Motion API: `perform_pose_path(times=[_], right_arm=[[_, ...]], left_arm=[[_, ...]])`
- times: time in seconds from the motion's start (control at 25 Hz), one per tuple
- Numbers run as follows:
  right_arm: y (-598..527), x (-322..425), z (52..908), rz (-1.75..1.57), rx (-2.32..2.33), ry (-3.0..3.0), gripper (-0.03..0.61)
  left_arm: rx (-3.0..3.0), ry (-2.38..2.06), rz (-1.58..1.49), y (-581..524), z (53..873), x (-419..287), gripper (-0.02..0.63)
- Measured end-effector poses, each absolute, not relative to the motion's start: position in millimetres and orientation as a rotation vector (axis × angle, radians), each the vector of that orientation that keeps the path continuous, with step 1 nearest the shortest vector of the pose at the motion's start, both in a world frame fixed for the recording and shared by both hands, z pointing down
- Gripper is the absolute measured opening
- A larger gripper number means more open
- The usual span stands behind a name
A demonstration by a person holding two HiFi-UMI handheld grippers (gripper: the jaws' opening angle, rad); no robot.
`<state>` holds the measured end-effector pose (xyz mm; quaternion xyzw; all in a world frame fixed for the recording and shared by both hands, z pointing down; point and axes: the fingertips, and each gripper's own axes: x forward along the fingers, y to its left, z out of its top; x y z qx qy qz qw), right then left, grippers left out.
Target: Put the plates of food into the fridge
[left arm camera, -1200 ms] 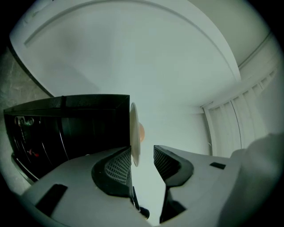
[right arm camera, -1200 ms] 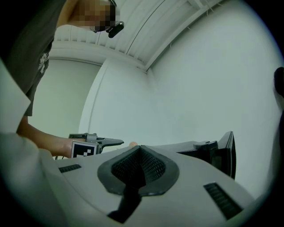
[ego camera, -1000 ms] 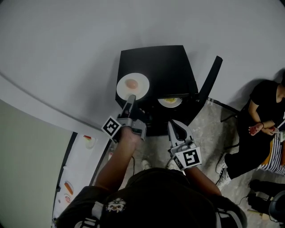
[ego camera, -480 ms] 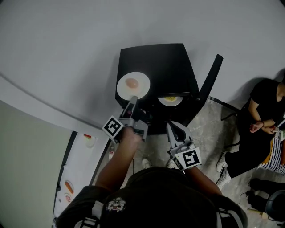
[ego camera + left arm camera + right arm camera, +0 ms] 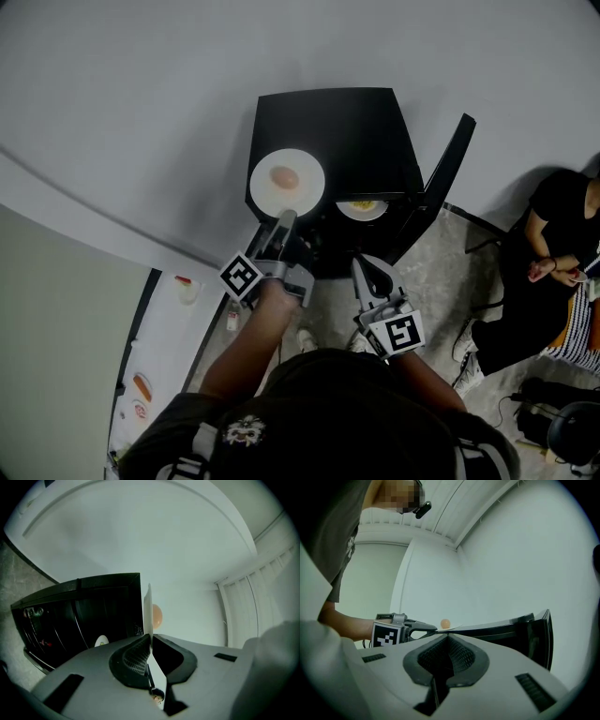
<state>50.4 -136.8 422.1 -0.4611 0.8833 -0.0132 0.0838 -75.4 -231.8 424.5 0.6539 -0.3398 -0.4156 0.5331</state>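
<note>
Your left gripper (image 5: 284,217) has just closed its fingers on the plate (image 5: 287,178) atop the fridge (image 5: 337,122). Your right gripper (image 5: 362,267) has its fingers together, empty. Next, lift the plate level and slide it inside.

**Left jaws closing on the plate rim**

The left gripper (image 5: 286,217) is closing. A second ago its jaws were standing wide apart around the near rim of the white plate (image 5: 305,190). Now they are pressing on that rim from both sides, the plate showing edge-on between the pads (image 5: 136,654). The head camera is drifting slightly, so the whole scene is sitting a little further right than before.
</note>
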Motion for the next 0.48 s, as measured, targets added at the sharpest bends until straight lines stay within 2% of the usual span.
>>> perform_pose_path(times=[0.48], right_arm=[[-133.3,48.0,438.8,-0.046,-1.392,2.698,0.025]], left_arm=[[1.625,-0.757,-0.928,-180.1,428.3,-66.3,0.035]])
